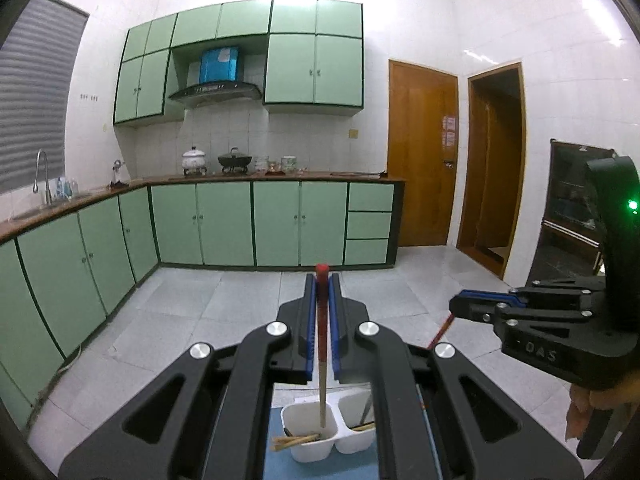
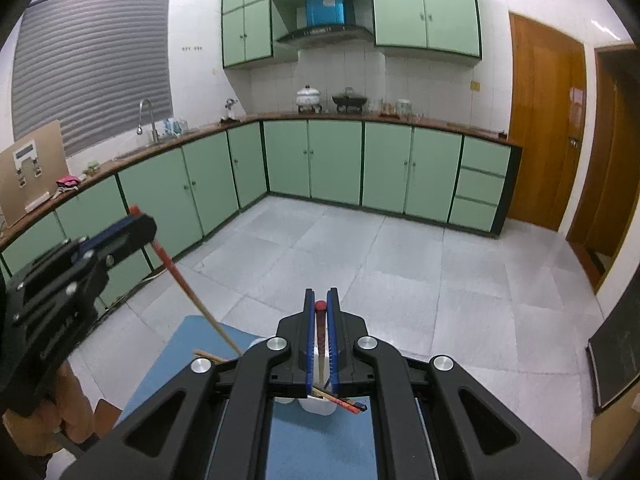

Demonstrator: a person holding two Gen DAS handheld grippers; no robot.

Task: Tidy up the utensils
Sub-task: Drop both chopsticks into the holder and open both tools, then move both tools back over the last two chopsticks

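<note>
My left gripper [image 1: 322,278] is shut on a red-topped chopstick [image 1: 322,344]. The stick hangs down with its pale tip inside the left compartment of a white two-part holder [image 1: 308,454], where other chopsticks [image 1: 296,439] lie. My right gripper [image 2: 320,300] is shut on a second red-topped chopstick [image 2: 320,307] above the same holder [image 2: 320,408]. More chopsticks [image 2: 340,400] lie across the holder's rim. Each gripper shows in the other's view: the right gripper [image 1: 458,304] at the right, the left gripper [image 2: 138,218] at the left with its chopstick [image 2: 188,292] slanting down.
The holder stands on a blue mat [image 2: 192,352] at a table edge, with grey tiled floor [image 2: 360,248] beyond. Green cabinets [image 1: 224,224] line the far and left walls. Wooden doors [image 1: 422,152] and a dark cabinet [image 1: 568,216] stand to the right. A hand [image 2: 68,396] holds the left gripper.
</note>
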